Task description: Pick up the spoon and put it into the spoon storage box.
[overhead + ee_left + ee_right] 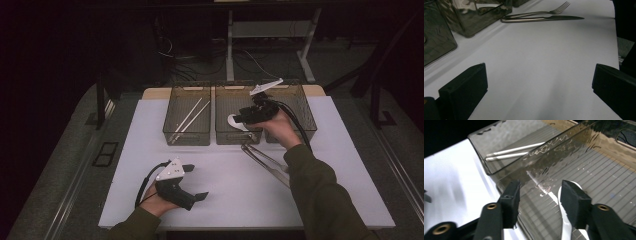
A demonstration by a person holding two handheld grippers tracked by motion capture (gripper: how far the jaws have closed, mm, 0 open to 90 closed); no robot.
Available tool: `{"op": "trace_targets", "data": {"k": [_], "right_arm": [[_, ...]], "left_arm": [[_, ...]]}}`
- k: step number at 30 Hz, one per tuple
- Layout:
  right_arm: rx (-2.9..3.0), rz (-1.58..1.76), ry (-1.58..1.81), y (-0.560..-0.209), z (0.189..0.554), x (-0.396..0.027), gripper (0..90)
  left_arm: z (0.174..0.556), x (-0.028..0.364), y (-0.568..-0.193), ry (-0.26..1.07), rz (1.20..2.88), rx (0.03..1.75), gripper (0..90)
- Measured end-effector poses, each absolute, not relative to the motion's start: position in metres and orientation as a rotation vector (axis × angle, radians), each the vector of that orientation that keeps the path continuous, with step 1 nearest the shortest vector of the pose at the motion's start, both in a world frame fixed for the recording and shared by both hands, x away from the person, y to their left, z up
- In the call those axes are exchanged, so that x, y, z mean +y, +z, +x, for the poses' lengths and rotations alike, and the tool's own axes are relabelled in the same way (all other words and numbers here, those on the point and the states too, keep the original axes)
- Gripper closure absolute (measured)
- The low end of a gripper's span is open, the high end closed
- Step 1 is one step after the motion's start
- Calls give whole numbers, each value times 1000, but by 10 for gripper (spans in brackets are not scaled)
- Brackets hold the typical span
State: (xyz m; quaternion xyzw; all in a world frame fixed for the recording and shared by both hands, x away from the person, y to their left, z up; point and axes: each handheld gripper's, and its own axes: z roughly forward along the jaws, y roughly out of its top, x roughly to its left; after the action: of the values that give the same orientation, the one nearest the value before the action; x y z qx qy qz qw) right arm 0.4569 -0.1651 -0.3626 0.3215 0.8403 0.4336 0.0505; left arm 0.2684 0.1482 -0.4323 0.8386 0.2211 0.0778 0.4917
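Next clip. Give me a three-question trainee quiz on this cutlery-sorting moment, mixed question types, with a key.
1. True or false: the right gripper hovers over the middle bin.
2. Which cutlery still lies on the white table in front of the bins?
A. a fork and a knife
B. two ladles
C. a whisk
3. Fill in: the left bin holds two pale ______.

Key:
1. True. Its jaws stand apart above a white spoon lying in that bin, and the pads do not press on it.
2. A.
3. Chopsticks. The left gripper rests open above bare table.
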Motion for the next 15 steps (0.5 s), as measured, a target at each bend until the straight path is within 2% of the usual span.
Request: {"op": "trace_targets", "data": {"k": [6, 15], "right_arm": [[2521, 992, 1350, -352, 445, -177, 433], [2477, 991, 1384, -344, 420, -201, 408]], "left_arm": [[267, 148, -432, 185, 2023, 553, 0], [268, 147, -433, 188, 2028, 551, 0]]}}
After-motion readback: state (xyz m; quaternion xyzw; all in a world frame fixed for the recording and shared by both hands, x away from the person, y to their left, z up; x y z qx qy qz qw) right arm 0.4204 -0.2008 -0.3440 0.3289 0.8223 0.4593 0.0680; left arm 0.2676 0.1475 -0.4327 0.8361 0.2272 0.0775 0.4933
